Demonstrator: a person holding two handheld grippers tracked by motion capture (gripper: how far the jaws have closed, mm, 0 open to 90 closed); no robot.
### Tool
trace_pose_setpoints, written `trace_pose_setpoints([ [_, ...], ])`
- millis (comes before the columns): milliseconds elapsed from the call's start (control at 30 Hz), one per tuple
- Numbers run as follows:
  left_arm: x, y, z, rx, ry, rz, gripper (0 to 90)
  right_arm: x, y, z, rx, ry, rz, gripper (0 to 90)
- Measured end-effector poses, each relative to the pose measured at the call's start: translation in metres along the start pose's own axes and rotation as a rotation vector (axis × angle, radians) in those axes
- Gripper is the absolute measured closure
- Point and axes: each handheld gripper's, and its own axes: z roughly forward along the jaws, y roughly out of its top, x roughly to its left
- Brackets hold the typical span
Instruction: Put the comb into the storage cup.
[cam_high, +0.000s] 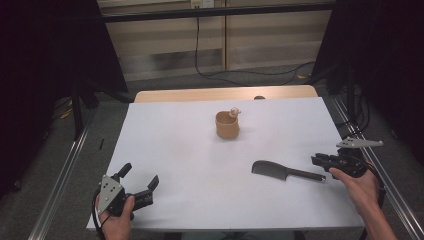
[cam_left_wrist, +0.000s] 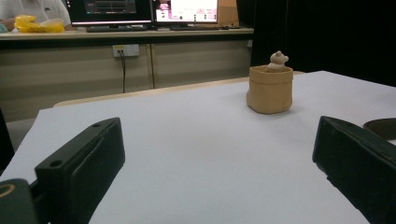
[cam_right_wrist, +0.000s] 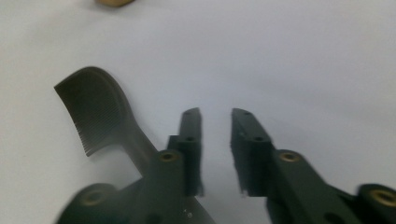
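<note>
Currently the right gripper (cam_high: 320, 161), jaws parted and holding nothing, is sitting beside the comb (cam_high: 286, 171) handle; centering the handle between them should come before squeezing.

Comb (cam_high: 285, 171) on table (cam_high: 190, 150), cup (cam_high: 227, 125) behind it, right claw (cam_high: 320, 161) beside handle.

Even overhead light brightening the white table (cam_high: 200, 165), surroundings sinking into darkness, soft faint shadows lying under objects, right gripper view blurring near its black jaws, monitors (cam_left_wrist: 149, 9) glowing.
</note>
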Motion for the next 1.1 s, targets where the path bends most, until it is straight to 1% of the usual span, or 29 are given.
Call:
trace_pose_setpoints([
  [100, 0.0, 0.0, 0.001, -0.001, -0.001, 0.0, 2.4, 0.001, -0.001, -0.01, -0.068, -0.035, -0.008, 44.3],
  [167, -0.001, 0.0, 0.001, 0.003, -0.001, 0.005, 2.4, 0.002, -0.001, -0.015, -0.105, -0.036, -0.004, 31.1],
  [233, -0.001, -0.001, 0.002, 0.008, -0.001, 0.008, 2.4, 0.003, 0.0, -0.016, -0.11, -0.041, -0.007, 16.6],
  [300, 0.0, -0.001, 0.003, 0.013, 0.0, 0.01, 2.4, 0.003, 0.0, -0.017, -0.101, -0.022, 0.0, 8.9],
  [333, -0.001, -0.001, 0.003, 0.012, -0.002, 0.007, 2.4, 0.004, 0.0, -0.017, -0.096, -0.001, 0.013, 7.0],
  [400, -0.001, 0.0, 0.003, 0.007, -0.005, 0.005, 2.4, 0.007, 0.0, -0.016, -0.087, 0.033, 0.014, 2.9],
  [433, -0.001, 0.0, 0.002, 0.005, -0.004, 0.006, 2.4, 0.009, 0.0, -0.015, -0.08, 0.056, 0.001, 2.6],
  [500, -0.001, 0.0, 0.002, 0.006, -0.003, 0.004, 2.4, 0.012, 0.002, -0.013, -0.071, 0.083, -0.006, 5.1],
  [533, 0.0, -0.001, 0.002, 0.009, -0.002, 0.009, 2.4, 0.015, 0.003, -0.013, -0.073, 0.101, -0.015, 5.8],
  [567, 0.0, -0.001, 0.003, 0.011, -0.004, 0.006, 2.4, 0.017, 0.004, -0.012, -0.074, 0.124, -0.028, 5.9],
  [600, 0.0, -0.001, 0.003, 0.011, -0.004, 0.007, 2.4, 0.019, 0.006, -0.011, -0.067, 0.135, -0.034, 7.5],
  [667, -0.001, 0.0, 0.002, 0.007, -0.004, 0.006, 2.4, 0.023, 0.01, -0.009, -0.051, 0.138, -0.057, 11.1],
  [700, 0.0, 0.0, 0.002, 0.008, -0.004, 0.01, 2.4, 0.025, 0.011, -0.007, -0.049, 0.121, -0.066, 10.2],
  [733, 0.0, 0.0, 0.002, 0.008, -0.004, 0.011, 2.4, 0.027, 0.012, -0.005, -0.053, 0.097, -0.09, 10.3],
  [767, 0.0, 0.0, 0.002, 0.008, -0.003, 0.01, 2.4, 0.028, 0.013, -0.004, -0.042, 0.103, -0.093, 11.4],
  [800, 0.0, 0.0, 0.002, 0.009, -0.003, 0.01, 2.4, 0.027, 0.014, -0.002, -0.02, 0.13, -0.083, 11.3],
  [833, 0.0, 0.0, 0.002, 0.007, -0.004, 0.008, 2.4, 0.026, 0.014, 0.0, -0.016, 0.146, -0.076, 9.7],
  [867, 0.0, 0.0, 0.002, 0.008, -0.004, 0.008, 2.5, 0.025, 0.014, 0.002, -0.013, 0.159, -0.082, 8.1],
  [933, -0.001, -0.001, 0.003, 0.007, -0.005, 0.005, 2.4, 0.024, 0.013, 0.005, -0.037, 0.145, -0.124, 7.9],
  [967, 0.0, -0.001, 0.003, 0.01, -0.004, 0.012, 2.4, 0.024, 0.013, 0.006, -0.045, 0.129, -0.129, 8.8],
  [1000, 0.0, -0.001, 0.003, 0.009, -0.004, 0.01, 2.4, 0.023, 0.013, 0.006, -0.04, 0.121, -0.123, 7.8],
  [1067, 0.0, -0.001, 0.003, 0.009, -0.002, 0.011, 2.4, 0.022, 0.016, 0.006, -0.007, 0.139, -0.104, 5.6],
  [1100, 0.0, -0.001, 0.003, 0.01, -0.003, 0.01, 2.4, 0.022, 0.017, 0.007, 0.008, 0.147, -0.106, 5.4],
])
